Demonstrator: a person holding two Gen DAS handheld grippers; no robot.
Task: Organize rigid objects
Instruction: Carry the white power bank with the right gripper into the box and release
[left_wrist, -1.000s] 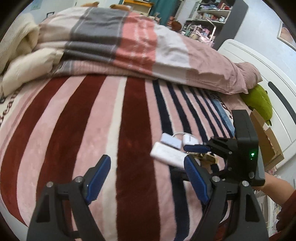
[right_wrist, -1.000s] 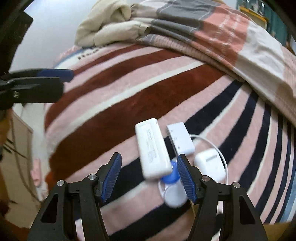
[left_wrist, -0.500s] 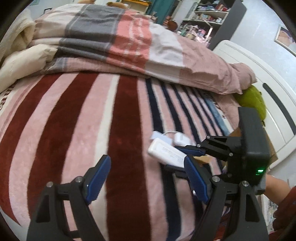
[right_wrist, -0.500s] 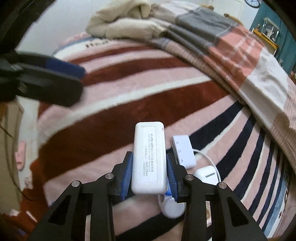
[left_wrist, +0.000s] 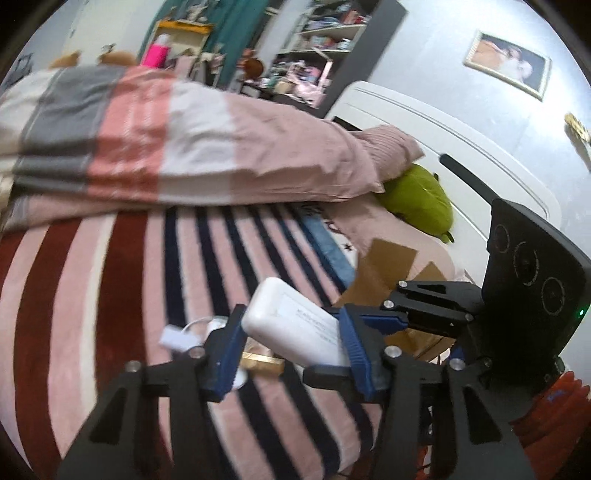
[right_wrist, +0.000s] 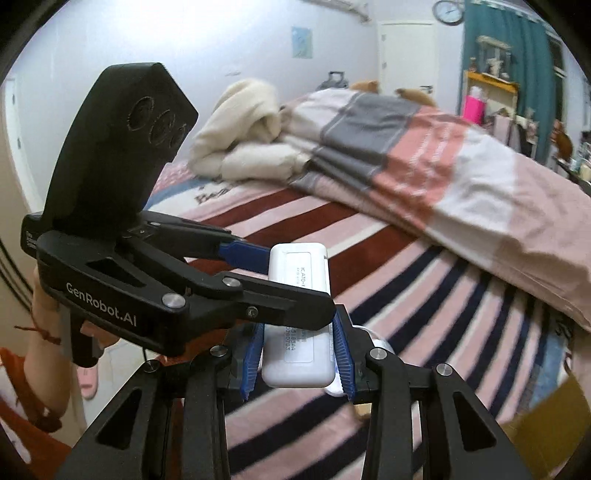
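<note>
A white power bank (right_wrist: 300, 295) is held up above the striped blanket. My right gripper (right_wrist: 297, 363) is shut on its near end. My left gripper (left_wrist: 290, 341) has its blue pads on both sides of the power bank (left_wrist: 295, 326), closed around its other end; in the right wrist view it (right_wrist: 255, 280) comes in from the left. A white adapter (left_wrist: 173, 338) with a cable and a gold object (left_wrist: 260, 360) lie on the blanket below.
A cardboard box (left_wrist: 388, 269) stands at the bed's right side, by a green plush (left_wrist: 421, 199). A folded pink and grey quilt (left_wrist: 166, 147) and a cream blanket (right_wrist: 243, 140) lie at the far side. A white headboard (left_wrist: 443, 147) is to the right.
The right gripper lifted the power bank off the blanket. The left gripper moved right and closed around its free end.
</note>
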